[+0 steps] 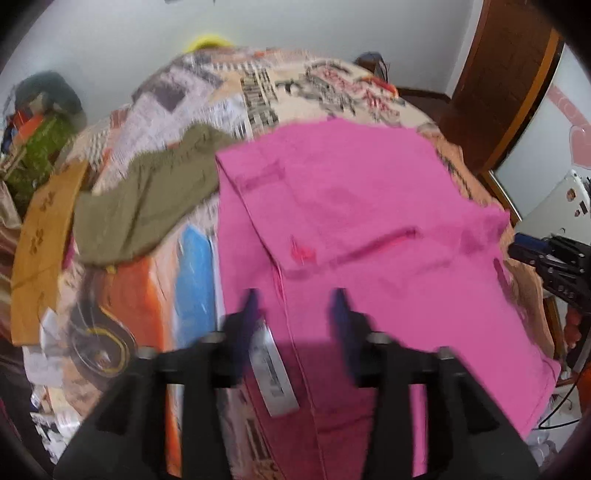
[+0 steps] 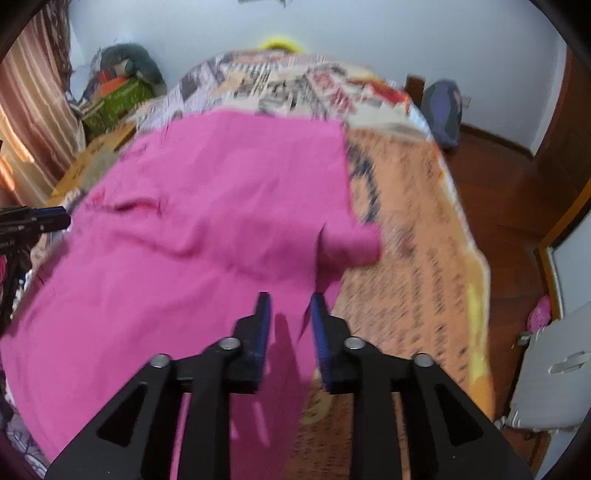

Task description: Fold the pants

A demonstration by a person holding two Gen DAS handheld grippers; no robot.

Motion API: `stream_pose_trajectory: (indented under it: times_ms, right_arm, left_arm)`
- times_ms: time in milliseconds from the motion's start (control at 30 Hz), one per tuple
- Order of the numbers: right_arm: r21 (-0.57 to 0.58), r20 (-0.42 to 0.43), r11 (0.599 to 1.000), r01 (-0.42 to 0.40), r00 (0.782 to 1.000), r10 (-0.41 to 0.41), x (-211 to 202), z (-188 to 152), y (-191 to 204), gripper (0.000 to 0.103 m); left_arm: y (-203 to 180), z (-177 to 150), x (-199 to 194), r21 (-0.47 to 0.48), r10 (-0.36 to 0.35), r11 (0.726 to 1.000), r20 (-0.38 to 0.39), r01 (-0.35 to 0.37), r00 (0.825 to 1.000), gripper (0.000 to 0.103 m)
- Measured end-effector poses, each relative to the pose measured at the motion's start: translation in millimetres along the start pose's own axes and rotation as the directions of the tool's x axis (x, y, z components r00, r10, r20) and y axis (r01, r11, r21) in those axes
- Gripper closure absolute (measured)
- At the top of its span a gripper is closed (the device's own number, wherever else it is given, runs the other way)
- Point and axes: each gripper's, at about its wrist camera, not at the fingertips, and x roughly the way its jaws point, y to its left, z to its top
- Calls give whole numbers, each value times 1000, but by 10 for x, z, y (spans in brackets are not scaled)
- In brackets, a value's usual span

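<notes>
Parted tongs (image 1: 295, 295) above pink pants (image 1: 369, 206)

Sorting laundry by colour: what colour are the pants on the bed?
Pink pants, shown best in the right wrist view.

Home bedroom. A bed (image 2: 406, 206) with a printed newspaper-pattern cover fills mid-frame, with a plain pale wall (image 2: 369, 33) behind it, a striped curtain (image 2: 33, 92) at the upper left and wood floor (image 2: 498, 177) at right. Clothes pile (image 2: 122, 85) in the far left corner, wooden door (image 1: 506, 85) upper right in the left wrist view.
</notes>
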Motion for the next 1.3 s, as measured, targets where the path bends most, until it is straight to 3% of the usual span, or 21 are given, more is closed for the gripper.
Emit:
stream_pose_trajectory:
  times_ms: [67, 233, 333, 567, 633, 700, 733, 800, 900, 1100, 1200, 1300]
  right_arm:
    - [10, 41, 1000, 22, 999, -22, -65, 119, -77, 61]
    - [14, 60, 999, 33, 998, -34, 92, 399, -198, 60]
    - [-3, 27, 999, 32, 999, -32, 324, 474, -200, 60]
    - [-11, -109, 996, -91, 990, 89, 832, 522, -159, 60]
    - [-18, -162, 995, -96, 982, 92, 987, 509, -149, 60]
    - [-30, -172, 994, -106, 980, 100, 1070, 517, -136, 61]
    - [-35, -172, 994, -103, 980, 96, 1074, 523, -130, 62]
    - [-59, -177, 994, -96, 981, 85, 1102, 558, -81, 82]
    - [-52, -182, 992, -112, 978, 101, 1137, 606, -18, 94]
    - [-91, -147, 992, -86, 986, 72, 1138, 669, 64, 98]
    - [-104, -131, 994, -31, 991, 17, 1131, 666, -3, 98]
    - [-74, -138, 997, -15, 990, 5, 1169, 665, -121, 102]
  left_arm:
    - [14, 121, -45, 2, 1, 1000, 39, -1, 999, 44]
    - [104, 391, 102, -4, -13, 1000, 45, 13, 999, 43]
    - [218, 473, 334, -50, -39, 998, -1, 39, 999, 43]
    - [317, 503, 841, -83, -105, 992, -111, 96, 988, 43]
    - [323, 512, 887, -88, -106, 991, -94, 98, 990, 48]
    - [304, 516, 888, -74, -105, 992, -77, 99, 991, 68]
    - [292, 530, 896, -70, -90, 994, -72, 85, 993, 73]
    - [266, 562, 922, -59, -53, 997, -68, 49, 996, 87]
    - [265, 606, 954, -63, -62, 996, -72, 58, 995, 98]
    - [158, 655, 873, -10, -6, 1000, -29, 6, 1000, 101]
    - [147, 693, 779, 20, 50, 999, 17, -50, 999, 101]
    - [152, 769, 807, 40, 108, 993, 14, -109, 994, 100]
